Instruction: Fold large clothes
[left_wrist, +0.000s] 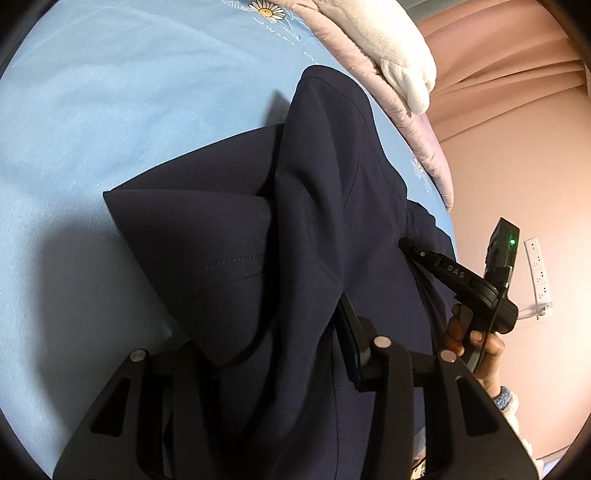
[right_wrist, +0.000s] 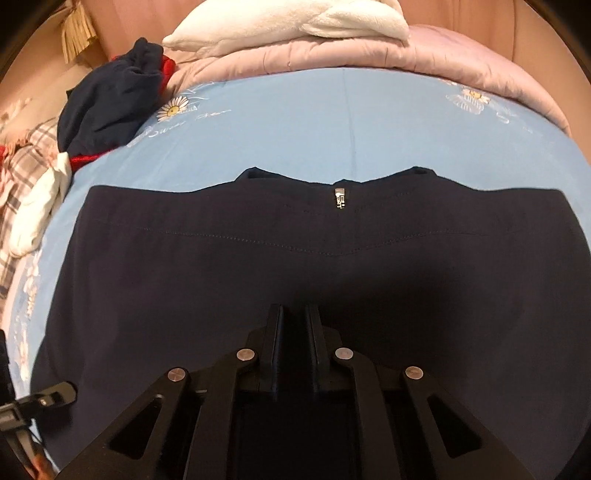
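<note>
We hold the navy garment (left_wrist: 229, 236) lifted off the bed (left_wrist: 92, 129): left tongs (left_wrist: 295, 354) clamped on fabric, right tongs (right_wrist: 294, 332) narrow, grip unclear. Carry edges level toward the zipper (right_wrist: 340, 198).

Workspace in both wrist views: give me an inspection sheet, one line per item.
Surface: blue bedsheet with daisy print.
Job's things: navy garment spread flat in the right view, zipper pull at its far edge; one part lifted in the left view.
Clutter: pile of clothes at the left bed edge; white plush blanket on pink quilt.
Grippers: left gripper shut on fabric; right gripper nearly closed, grip unclear.
Cables: thin cable on the right gripper.
Surroundings: pink wall, wall socket.
</note>
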